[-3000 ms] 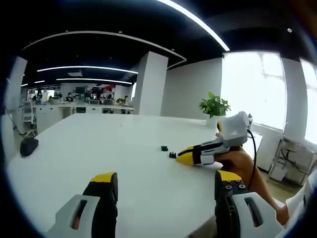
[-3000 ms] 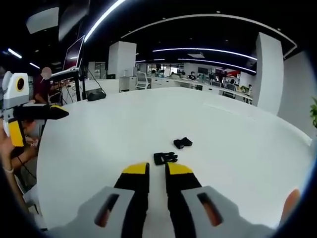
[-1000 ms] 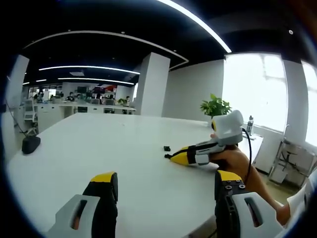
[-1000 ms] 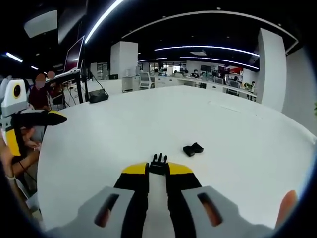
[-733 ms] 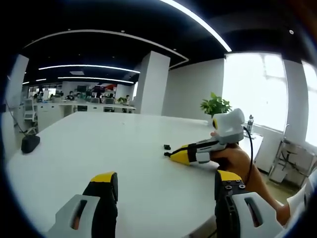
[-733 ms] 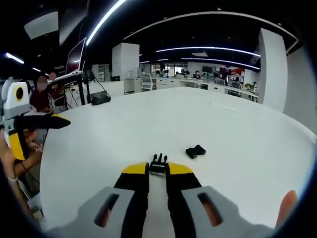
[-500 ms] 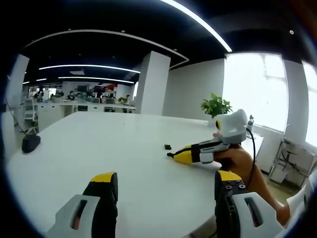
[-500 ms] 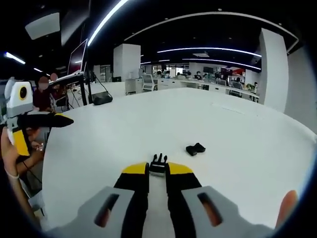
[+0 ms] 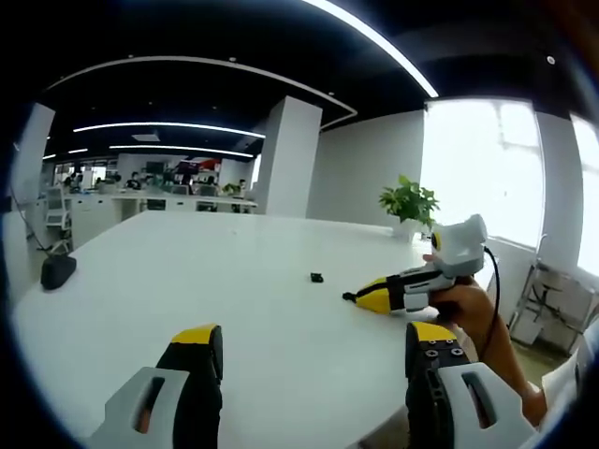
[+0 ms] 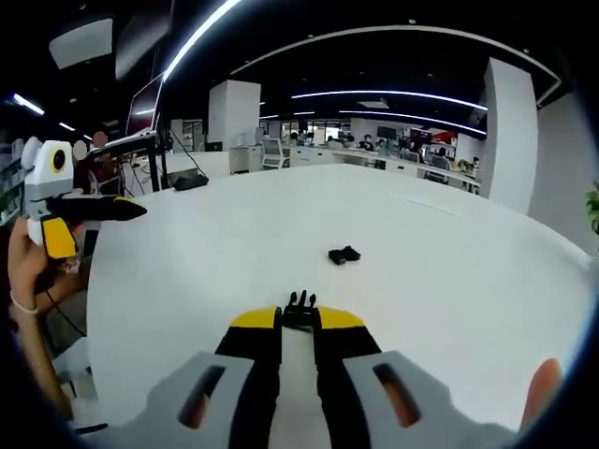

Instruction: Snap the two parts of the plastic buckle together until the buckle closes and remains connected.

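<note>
- In the right gripper view, the pronged buckle half sits at the lower middle of the frame, pinched between my right gripper tips; its prongs stick out just past the yellow pads.
- My right jaws are drawn nearly together, with only the width of that black piece between them. Its rear end is hidden between the fingers.
- The other buckle half lies on the white table, above and a little right of my right tips, apart from the piece I hold.
- In the left gripper view that loose half is a small dark speck near the middle of the frame; its shape is too small to make out.
- Also there, my right gripper comes in from the right side, its yellow tip low over the table, right of the speck. The held piece cannot be made out at its tip.
- My left gripper has its jaws spread wide at the bottom of its own view, with nothing between them.
- In the right gripper view my left gripper shows at the upper left, off the table's edge, held in a hand.
- A dark object lies at the table's left edge in the left gripper view; I cannot tell what it is.
</note>
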`<state>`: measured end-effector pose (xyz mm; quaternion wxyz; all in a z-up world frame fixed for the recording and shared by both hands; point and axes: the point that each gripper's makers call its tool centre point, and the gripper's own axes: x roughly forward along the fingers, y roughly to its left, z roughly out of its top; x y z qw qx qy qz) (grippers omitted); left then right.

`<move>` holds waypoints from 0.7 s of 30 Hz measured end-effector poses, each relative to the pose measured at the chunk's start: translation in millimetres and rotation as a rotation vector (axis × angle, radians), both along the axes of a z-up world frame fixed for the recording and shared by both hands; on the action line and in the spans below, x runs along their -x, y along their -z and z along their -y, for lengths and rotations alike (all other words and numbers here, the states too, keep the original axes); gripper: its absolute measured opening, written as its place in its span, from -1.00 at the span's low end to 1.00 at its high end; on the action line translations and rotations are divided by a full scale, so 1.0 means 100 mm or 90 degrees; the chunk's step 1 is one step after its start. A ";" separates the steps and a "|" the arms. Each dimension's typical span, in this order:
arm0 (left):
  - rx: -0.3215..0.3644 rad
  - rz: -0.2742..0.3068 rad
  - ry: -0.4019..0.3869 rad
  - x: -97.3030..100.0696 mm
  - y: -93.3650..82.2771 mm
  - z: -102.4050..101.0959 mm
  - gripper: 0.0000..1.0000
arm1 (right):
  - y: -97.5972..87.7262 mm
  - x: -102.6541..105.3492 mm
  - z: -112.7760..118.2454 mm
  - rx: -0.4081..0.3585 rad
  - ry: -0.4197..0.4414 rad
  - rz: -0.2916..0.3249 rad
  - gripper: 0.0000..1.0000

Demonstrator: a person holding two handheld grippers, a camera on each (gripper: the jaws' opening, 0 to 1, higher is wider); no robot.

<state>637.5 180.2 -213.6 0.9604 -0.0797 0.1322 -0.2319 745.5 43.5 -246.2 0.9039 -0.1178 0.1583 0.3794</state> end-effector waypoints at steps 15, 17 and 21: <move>-0.006 -0.004 0.012 -0.01 0.01 0.06 0.62 | -0.12 0.14 0.47 -0.011 0.040 0.023 -0.74; -0.007 -0.005 0.013 -0.02 0.01 0.07 0.62 | -0.13 0.16 0.52 -0.006 0.045 0.026 -0.74; -0.007 -0.007 0.014 -0.03 0.01 0.08 0.62 | -0.17 0.17 0.61 -0.004 0.056 0.037 -0.74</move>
